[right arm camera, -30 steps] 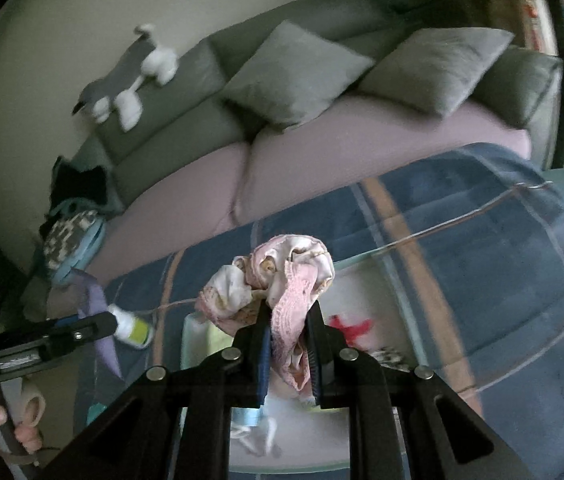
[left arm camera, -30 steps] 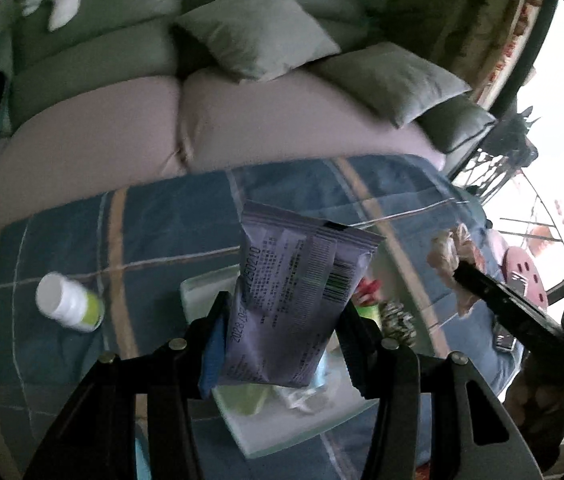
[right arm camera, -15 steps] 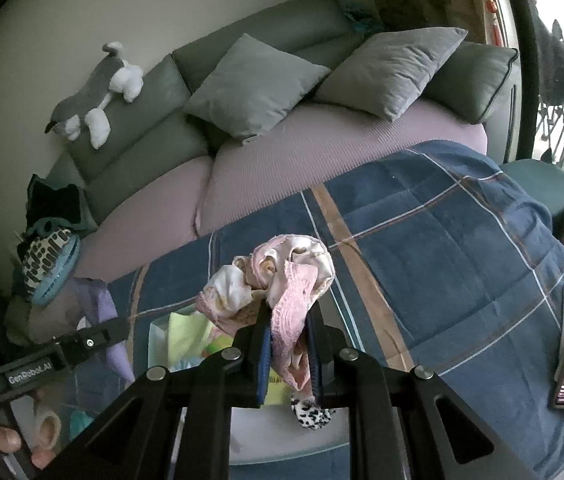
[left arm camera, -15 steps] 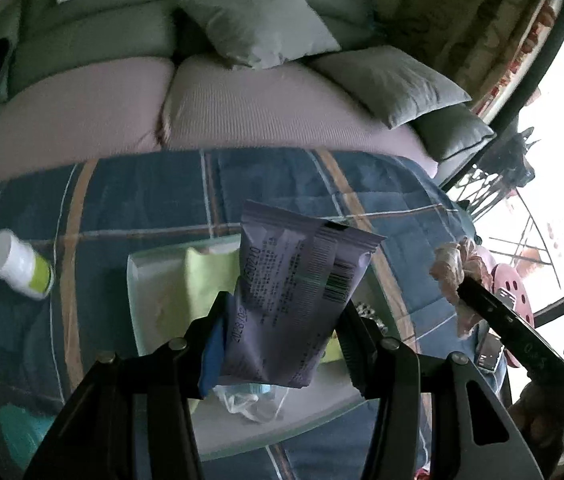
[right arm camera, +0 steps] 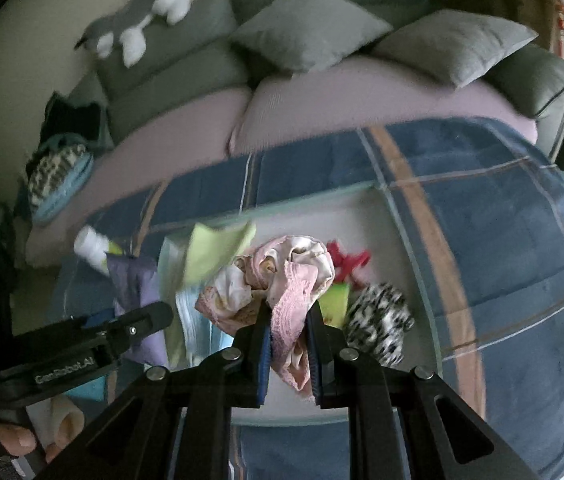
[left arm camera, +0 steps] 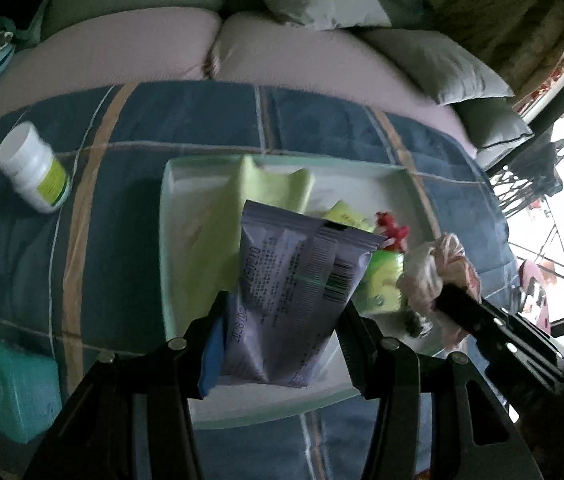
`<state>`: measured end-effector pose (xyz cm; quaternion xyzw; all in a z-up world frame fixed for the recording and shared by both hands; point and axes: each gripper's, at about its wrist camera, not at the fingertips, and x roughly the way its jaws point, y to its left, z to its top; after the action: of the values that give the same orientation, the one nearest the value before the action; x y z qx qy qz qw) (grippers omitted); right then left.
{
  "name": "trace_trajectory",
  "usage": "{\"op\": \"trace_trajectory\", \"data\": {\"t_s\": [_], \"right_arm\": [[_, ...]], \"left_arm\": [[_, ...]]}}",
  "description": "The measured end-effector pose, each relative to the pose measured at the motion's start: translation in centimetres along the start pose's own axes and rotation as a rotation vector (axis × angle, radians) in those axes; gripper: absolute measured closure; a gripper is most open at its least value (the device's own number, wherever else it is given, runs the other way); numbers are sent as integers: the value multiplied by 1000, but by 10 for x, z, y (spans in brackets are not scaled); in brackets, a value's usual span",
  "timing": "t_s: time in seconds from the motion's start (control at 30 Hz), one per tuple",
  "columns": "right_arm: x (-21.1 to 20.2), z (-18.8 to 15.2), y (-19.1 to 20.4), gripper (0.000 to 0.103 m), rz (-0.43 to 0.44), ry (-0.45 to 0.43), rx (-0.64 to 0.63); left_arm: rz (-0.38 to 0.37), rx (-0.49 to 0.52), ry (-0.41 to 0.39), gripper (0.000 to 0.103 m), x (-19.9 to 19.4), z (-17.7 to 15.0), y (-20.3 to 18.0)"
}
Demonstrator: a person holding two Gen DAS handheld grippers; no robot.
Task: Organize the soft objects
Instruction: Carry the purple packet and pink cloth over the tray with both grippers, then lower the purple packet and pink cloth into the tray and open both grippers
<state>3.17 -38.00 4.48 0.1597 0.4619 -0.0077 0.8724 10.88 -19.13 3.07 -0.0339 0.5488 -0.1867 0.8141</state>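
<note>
Blue plaid cloth (left arm camera: 153, 128) covers bench before grey sofa (right arm camera: 185, 72) with pillows. Left claw (left arm camera: 282, 320) clamps purple foil packet (left arm camera: 294, 300), right claw (right arm camera: 288, 334) nips pink lace fabric bundle (right arm camera: 282, 276); both above white rectangular tray (left arm camera: 185, 184).

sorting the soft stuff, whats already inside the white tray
In the white tray: a yellow-green cloth, a red item, a black-and-white spotted piece. The held purple packet and pink cloth hide the rest.
</note>
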Motion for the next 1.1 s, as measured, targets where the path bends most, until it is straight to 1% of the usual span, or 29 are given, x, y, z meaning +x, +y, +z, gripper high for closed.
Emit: {"op": "trace_trajectory", "data": {"t_s": [0.03, 0.13, 0.17, 0.23, 0.3, 0.53, 0.57, 0.67, 0.9, 0.93, 1.0, 1.07, 1.1], "right_arm": [[4, -3, 2, 86, 2, 15, -5], [17, -12, 8, 86, -1, 61, -27], [20, -15, 10, 86, -4, 73, -32], [26, -19, 12, 86, -12, 98, -42], [29, -23, 12, 86, -22, 112, -48], [31, -27, 13, 84, -40, 134, -51], [31, -27, 12, 83, -41, 135, -49], [31, -26, 10, 83, -43, 135, -41], [30, -26, 9, 83, -50, 132, -38], [30, -25, 9, 83, -48, 129, -37], [30, -25, 9, 78, -49, 130, -37], [32, -26, 9, 70, -54, 137, -40], [33, -26, 9, 70, -57, 139, -43]], "left_arm": [[9, -6, 7, 50, 2, -3, 2], [-11, -29, 13, 50, 4, -9, 6], [-8, -29, 16, 50, 5, -11, 6], [26, -21, 20, 50, 8, -15, 6], [38, -20, 28, 50, 11, -17, 6], [9, -42, 49, 50, 16, -19, 6], [5, -47, 51, 48, 17, -19, 6], [-1, -58, 53, 37, 18, -19, 8], [-1, -70, 37, 36, 12, -18, 12], [-1, -69, 34, 35, 11, -18, 12], [2, -70, 27, 35, 9, -18, 13], [9, -73, 22, 33, 8, -17, 14], [13, -75, 20, 33, 8, -17, 15]]}}
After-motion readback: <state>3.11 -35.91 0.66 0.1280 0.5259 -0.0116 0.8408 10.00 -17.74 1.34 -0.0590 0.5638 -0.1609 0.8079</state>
